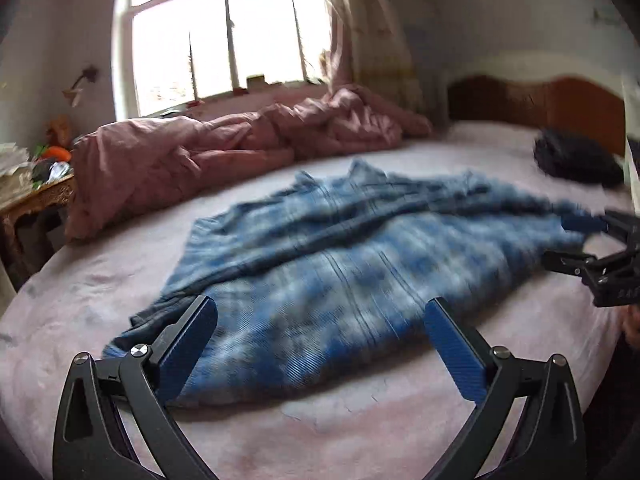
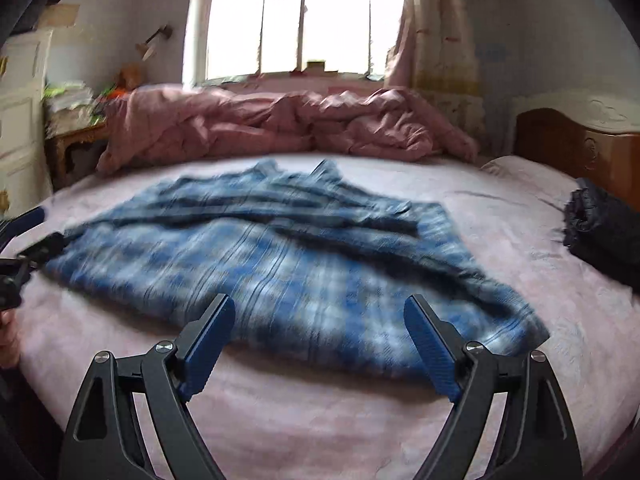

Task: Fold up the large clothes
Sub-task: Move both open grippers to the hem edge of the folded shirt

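Note:
A large blue-and-white plaid shirt (image 1: 328,272) lies spread and rumpled on the pink bedsheet (image 1: 320,432), blurred by motion. My left gripper (image 1: 320,312) hovers open over the shirt's near hem with nothing between its blue pads. In the right wrist view the same shirt (image 2: 280,264) fills the middle, and my right gripper (image 2: 320,312) stands open just above its near edge, holding nothing. The right gripper (image 1: 576,240) also shows at the right edge of the left wrist view, and the left gripper (image 2: 36,228) shows at the left edge of the right wrist view.
A crumpled pink quilt (image 2: 288,124) lies along the far side of the bed (image 2: 320,420) under the window (image 2: 304,20). A dark folded garment (image 2: 600,232) rests at the right near the wooden headboard (image 2: 580,152). A cluttered wooden side table (image 1: 36,196) stands at the left.

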Demonstrator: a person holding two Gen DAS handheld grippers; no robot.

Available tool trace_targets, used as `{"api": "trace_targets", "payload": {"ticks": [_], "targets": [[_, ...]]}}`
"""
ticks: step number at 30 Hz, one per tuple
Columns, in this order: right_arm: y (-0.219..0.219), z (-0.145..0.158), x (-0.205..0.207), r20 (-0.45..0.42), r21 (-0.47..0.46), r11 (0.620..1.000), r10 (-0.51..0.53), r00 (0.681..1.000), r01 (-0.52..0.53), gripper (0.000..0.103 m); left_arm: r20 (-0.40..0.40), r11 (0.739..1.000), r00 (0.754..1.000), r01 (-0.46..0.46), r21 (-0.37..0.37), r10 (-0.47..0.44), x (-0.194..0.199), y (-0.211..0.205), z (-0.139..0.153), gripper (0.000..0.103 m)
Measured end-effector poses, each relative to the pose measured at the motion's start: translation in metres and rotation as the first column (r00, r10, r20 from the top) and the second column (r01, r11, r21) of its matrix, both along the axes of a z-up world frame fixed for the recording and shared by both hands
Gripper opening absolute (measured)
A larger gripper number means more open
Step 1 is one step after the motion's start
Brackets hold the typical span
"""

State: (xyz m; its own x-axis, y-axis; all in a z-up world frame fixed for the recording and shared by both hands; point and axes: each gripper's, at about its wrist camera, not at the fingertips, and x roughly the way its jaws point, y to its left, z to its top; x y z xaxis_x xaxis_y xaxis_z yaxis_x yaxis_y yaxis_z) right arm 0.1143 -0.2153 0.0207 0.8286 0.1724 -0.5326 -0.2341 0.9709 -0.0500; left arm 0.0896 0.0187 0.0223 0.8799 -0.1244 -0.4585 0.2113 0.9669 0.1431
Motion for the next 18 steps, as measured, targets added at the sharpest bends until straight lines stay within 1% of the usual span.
{"api": "trace_targets", "payload": {"ticks": [2,4,6,8,9,11,13,14,15,17,18], "targets": [[0.008,-0.006,0.003,-0.054,-0.014,0.998,0.059,0.997,-0.06,0.088,-0.023,0.998,1.0,0.021,0.057,-0.02,0.002,-0.011,-0.006,0.103],[0.017,-0.011,0.003,-0.065,-0.062,0.996,0.064,0.996,-0.068,0.088,-0.057,0.996,0.998,0.021,0.092,-0.016,0.006,-0.018,-0.012,0.103],[0.028,-0.017,0.003,-0.06,-0.131,0.989,0.059,0.996,-0.066,0.088,-0.106,0.994,0.994,0.032,0.105,-0.021,0.012,-0.02,-0.019,0.103],[0.033,-0.02,0.008,-0.066,-0.172,0.984,0.043,0.997,-0.054,0.088,-0.161,0.992,0.987,0.044,0.12,-0.024,0.019,-0.023,-0.026,0.103],[0.034,-0.021,0.011,-0.071,-0.174,0.984,0.033,0.997,-0.045,0.088,-0.183,0.992,0.983,0.046,0.122,-0.023,0.022,-0.023,-0.027,0.103],[0.033,-0.02,0.016,-0.072,-0.18,0.983,0.012,0.997,-0.025,0.088,-0.201,0.994,0.98,0.033,0.104,-0.012,0.026,-0.02,-0.028,0.103],[0.032,-0.019,0.022,-0.06,-0.21,0.977,-0.031,0.998,0.018,0.089,-0.221,0.995,0.975,0.005,0.097,0.017,0.033,-0.017,-0.027,0.103],[0.03,-0.02,0.025,-0.056,-0.221,0.975,-0.049,0.997,0.035,0.09,-0.222,0.995,0.974,-0.013,0.103,0.036,0.036,-0.014,-0.027,0.103],[0.028,-0.02,0.027,-0.059,-0.221,0.974,-0.059,0.997,0.044,0.09,-0.208,0.991,0.976,-0.04,0.125,0.066,0.037,-0.012,-0.025,0.103],[0.021,-0.017,0.032,-0.059,-0.22,0.973,-0.089,0.994,0.074,0.09,-0.138,0.969,0.976,-0.14,0.204,0.17,0.038,-0.005,-0.023,0.103],[0.016,-0.016,0.033,-0.055,-0.224,0.969,-0.122,0.991,0.107,0.09,-0.13,0.96,0.972,-0.163,0.226,0.195,0.039,-0.001,-0.023,0.103]]}}
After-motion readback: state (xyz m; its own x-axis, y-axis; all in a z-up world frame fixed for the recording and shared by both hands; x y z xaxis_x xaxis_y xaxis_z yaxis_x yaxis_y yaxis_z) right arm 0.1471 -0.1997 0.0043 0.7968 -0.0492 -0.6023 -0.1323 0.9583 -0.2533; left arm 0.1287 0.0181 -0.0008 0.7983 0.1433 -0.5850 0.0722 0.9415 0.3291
